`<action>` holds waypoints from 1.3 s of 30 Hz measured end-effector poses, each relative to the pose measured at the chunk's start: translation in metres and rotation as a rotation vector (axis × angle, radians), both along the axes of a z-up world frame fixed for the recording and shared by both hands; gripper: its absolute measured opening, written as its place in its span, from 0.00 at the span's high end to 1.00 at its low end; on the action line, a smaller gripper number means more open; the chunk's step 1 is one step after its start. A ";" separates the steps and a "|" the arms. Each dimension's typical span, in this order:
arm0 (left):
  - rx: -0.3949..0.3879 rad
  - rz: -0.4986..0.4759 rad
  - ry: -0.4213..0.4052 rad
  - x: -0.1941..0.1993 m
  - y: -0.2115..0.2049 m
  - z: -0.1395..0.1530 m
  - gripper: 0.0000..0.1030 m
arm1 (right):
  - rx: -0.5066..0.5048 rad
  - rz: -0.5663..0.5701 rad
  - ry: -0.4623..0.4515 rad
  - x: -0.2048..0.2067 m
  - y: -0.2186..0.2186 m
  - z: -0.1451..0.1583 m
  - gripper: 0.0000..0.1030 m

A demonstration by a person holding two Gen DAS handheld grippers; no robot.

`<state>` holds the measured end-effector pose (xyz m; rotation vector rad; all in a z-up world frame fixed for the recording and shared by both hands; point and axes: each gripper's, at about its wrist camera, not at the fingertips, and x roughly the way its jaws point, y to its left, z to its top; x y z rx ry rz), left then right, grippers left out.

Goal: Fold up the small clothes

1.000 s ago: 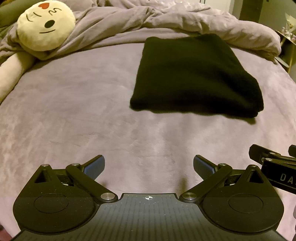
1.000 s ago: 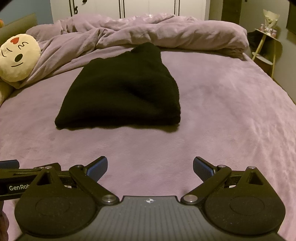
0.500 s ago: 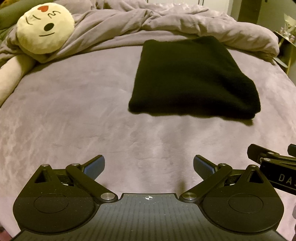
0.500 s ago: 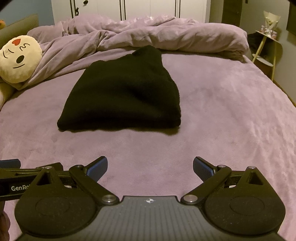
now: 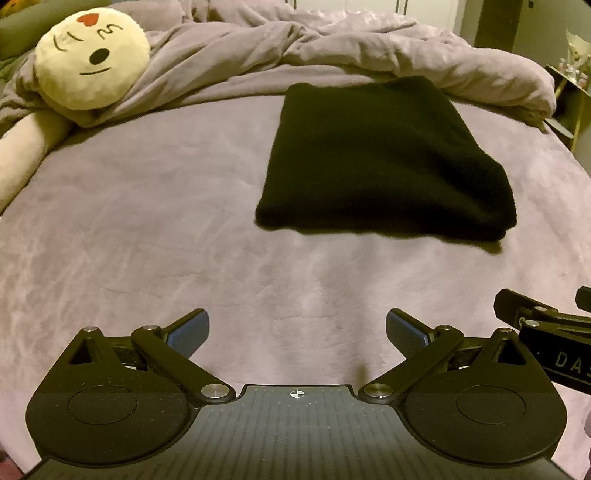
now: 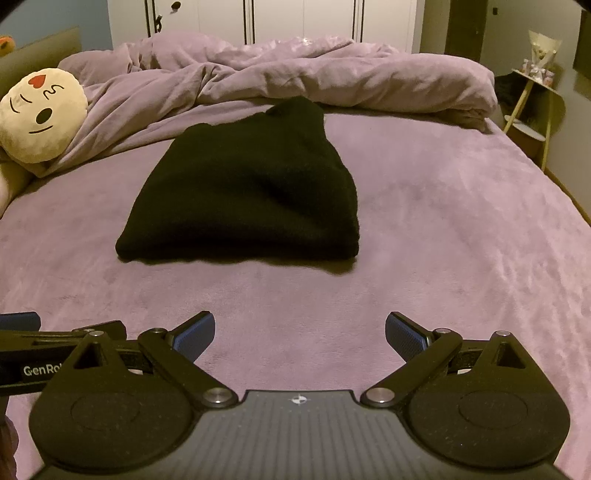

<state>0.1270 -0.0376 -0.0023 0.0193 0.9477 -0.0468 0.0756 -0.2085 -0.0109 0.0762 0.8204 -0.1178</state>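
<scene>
A black garment (image 5: 380, 158) lies folded into a flat rectangle on the purple bed cover, ahead and to the right in the left wrist view. From the right wrist the same black garment (image 6: 243, 195) sits ahead and left of centre. My left gripper (image 5: 297, 328) is open, well short of the cloth, with nothing between its blue pads. My right gripper (image 6: 300, 330) is open too, also short of the cloth and holding nothing. Each gripper's body shows at the edge of the other's view.
A round cream plush face pillow (image 5: 92, 59) lies at the far left against a bunched purple duvet (image 6: 295, 74) along the back. A small side shelf (image 6: 532, 107) stands past the bed's right edge. White wardrobe doors (image 6: 280, 18) are behind.
Both grippers have drawn back and up a little, so the folded garment sits slightly lower and farther in each view. The garment has not moved, and both grippers stay open.
</scene>
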 end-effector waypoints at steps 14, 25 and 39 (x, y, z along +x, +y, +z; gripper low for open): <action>0.001 -0.009 -0.014 -0.003 -0.002 0.001 0.00 | -0.002 -0.013 0.000 -0.003 0.002 0.001 0.04; 0.015 -0.010 -0.017 -0.003 -0.001 0.002 0.00 | -0.006 -0.014 -0.001 -0.004 0.004 0.002 0.04; 0.021 -0.019 -0.028 -0.004 -0.002 0.001 0.00 | -0.014 -0.016 -0.003 -0.005 0.005 0.002 0.04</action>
